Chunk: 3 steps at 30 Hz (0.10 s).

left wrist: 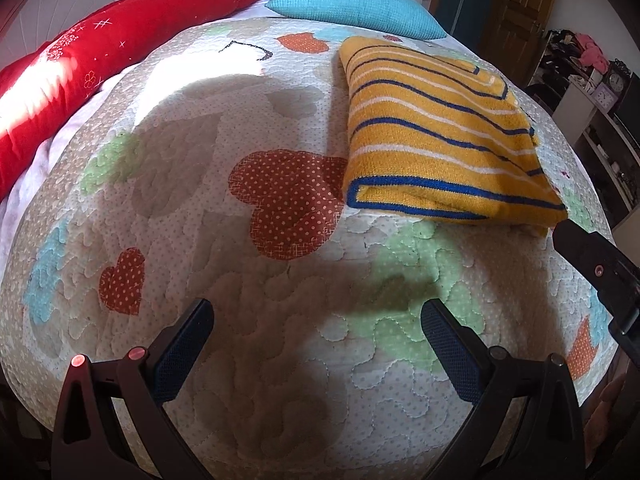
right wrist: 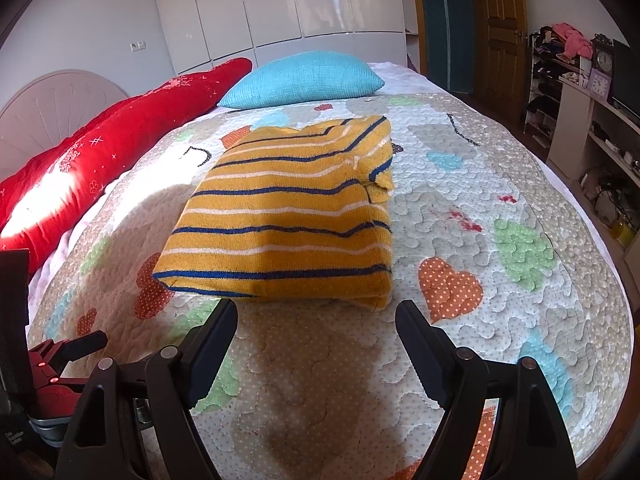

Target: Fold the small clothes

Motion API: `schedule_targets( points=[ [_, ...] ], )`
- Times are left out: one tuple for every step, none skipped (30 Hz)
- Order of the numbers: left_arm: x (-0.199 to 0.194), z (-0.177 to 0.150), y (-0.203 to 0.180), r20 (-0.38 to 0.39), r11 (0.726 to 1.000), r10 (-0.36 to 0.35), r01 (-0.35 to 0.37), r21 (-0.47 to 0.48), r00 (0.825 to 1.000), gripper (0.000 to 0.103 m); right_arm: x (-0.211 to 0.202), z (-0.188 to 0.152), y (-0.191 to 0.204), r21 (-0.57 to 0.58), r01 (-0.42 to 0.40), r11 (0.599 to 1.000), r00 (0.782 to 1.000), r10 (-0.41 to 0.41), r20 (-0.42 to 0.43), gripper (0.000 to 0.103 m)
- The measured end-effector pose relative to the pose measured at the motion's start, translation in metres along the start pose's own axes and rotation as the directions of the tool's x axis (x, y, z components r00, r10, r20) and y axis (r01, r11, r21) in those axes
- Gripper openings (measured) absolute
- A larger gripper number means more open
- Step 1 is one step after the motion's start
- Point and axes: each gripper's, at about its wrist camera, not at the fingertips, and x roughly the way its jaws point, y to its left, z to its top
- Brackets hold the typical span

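Jaws on both the left gripper (left wrist: 318, 326) and right gripper (right wrist: 316, 326) stand apart and empty over the bed (right wrist: 500, 184), whose middle carries the folded yellow striped sweater (right wrist: 288, 216), likely soft, light and floppy, best pinched at its thick near edge.

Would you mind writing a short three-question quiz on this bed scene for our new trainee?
1. True or false: the left gripper is shut on the striped sweater.
2. Which pillow lies beyond the sweater on the quilt? A) turquoise B) green C) black
3. Fill in: the sweater lies ______ into a compact stack.

Key:
1. False; both the left and the right gripper are open and empty, short of the sweater.
2. A, the turquoise pillow; a long red cushion runs along the side.
3. folded
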Motion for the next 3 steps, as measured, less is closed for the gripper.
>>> schedule_targets(
  points=[
    [0.0009,0.0013,0.001,-0.001,1.0,-0.001,0.001,-0.003,1.0,0.103,0.0017,0.0007,-0.0006,0.0,-0.001,1.0,1.0,0.001,-0.003,0.085],
    [0.001,0.0029,0.003,0.0,1.0,-0.001,0.001,-0.008,1.0,0.103,0.0025,0.0017,-0.0023,0.002,0.001,1.0,1.0,-0.001,-0.003,0.085],
    [0.0004,0.0047,0.0061,0.002,1.0,-0.001,0.001,-0.013,1.0,0.103,0.0023,0.0029,-0.0049,0.006,0.007,1.0,1.0,-0.007,0.001,0.085]
  ],
)
